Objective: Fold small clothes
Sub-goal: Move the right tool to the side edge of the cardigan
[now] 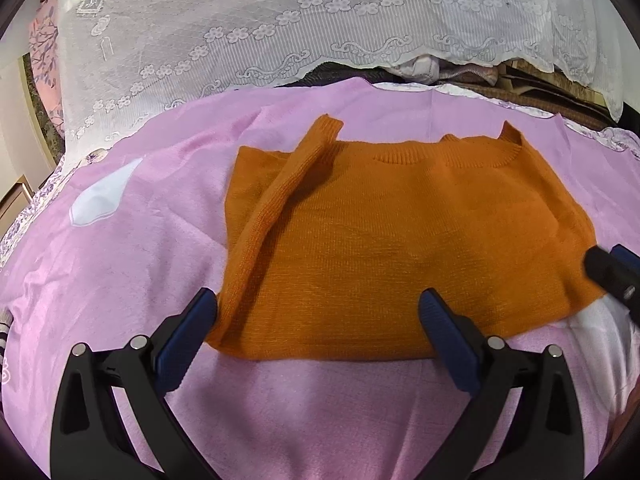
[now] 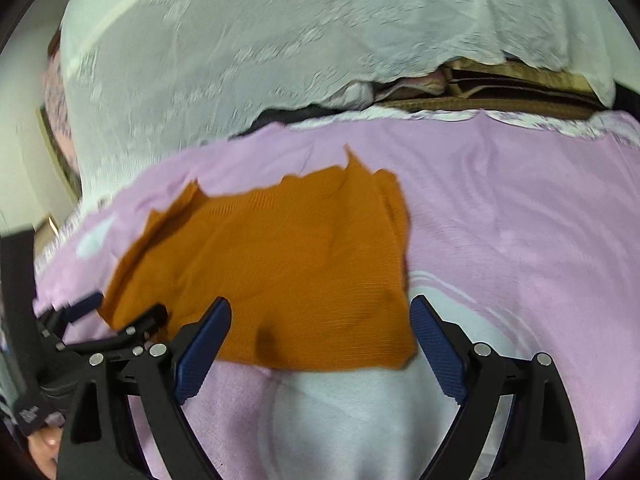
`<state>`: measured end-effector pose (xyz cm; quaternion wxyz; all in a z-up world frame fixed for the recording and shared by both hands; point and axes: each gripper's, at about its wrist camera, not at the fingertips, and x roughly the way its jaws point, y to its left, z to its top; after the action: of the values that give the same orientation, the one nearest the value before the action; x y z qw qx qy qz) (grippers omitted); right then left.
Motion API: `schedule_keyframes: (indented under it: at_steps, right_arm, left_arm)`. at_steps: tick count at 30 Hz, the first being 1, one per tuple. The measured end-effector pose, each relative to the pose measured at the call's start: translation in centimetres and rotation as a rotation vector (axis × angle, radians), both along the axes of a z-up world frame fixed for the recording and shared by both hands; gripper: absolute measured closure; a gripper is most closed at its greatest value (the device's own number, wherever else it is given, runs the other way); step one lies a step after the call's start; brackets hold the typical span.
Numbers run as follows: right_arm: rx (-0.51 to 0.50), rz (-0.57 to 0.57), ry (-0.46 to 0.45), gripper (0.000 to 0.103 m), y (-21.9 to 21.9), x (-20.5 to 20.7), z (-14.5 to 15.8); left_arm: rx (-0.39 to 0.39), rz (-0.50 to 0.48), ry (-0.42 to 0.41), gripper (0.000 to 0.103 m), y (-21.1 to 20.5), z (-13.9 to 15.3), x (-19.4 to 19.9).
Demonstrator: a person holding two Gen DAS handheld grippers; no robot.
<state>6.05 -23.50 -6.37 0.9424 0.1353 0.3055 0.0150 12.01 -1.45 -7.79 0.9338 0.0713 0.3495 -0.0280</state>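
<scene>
An orange knit sweater (image 1: 384, 240) lies flat on a pink blanket (image 1: 120, 240), neckline at the far side, both sleeves folded in over the body. My left gripper (image 1: 318, 304) is open, its fingers straddling the sweater's near left hem, holding nothing. In the right wrist view the sweater (image 2: 280, 264) is blurred. My right gripper (image 2: 320, 312) is open at the near right corner of the hem, empty. Its tip shows at the right edge of the left wrist view (image 1: 612, 272). The left gripper shows low left in the right wrist view (image 2: 120, 312).
A white lace cloth (image 1: 280, 20) hangs behind the blanket's far edge. Stacked fabrics and brown boards (image 1: 520, 80) lie under its right end. A white patch (image 1: 100, 196) marks the blanket left of the sweater, and another (image 2: 340, 408) lies below the hem.
</scene>
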Motion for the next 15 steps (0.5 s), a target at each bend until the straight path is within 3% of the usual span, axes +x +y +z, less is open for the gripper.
schedule_keyframes:
  at_steps: [8, 15]
  right_arm:
    - [0.267, -0.079, 0.041, 0.023, -4.4, -1.4, -1.9]
    - [0.311, -0.083, 0.055, 0.027, -4.7, -1.8, -2.6]
  left_arm:
    - [0.006, -0.016, -0.002, 0.004, -0.3, 0.1, 0.0]
    - [0.033, -0.028, -0.007, 0.004, -1.0, 0.0, 0.0]
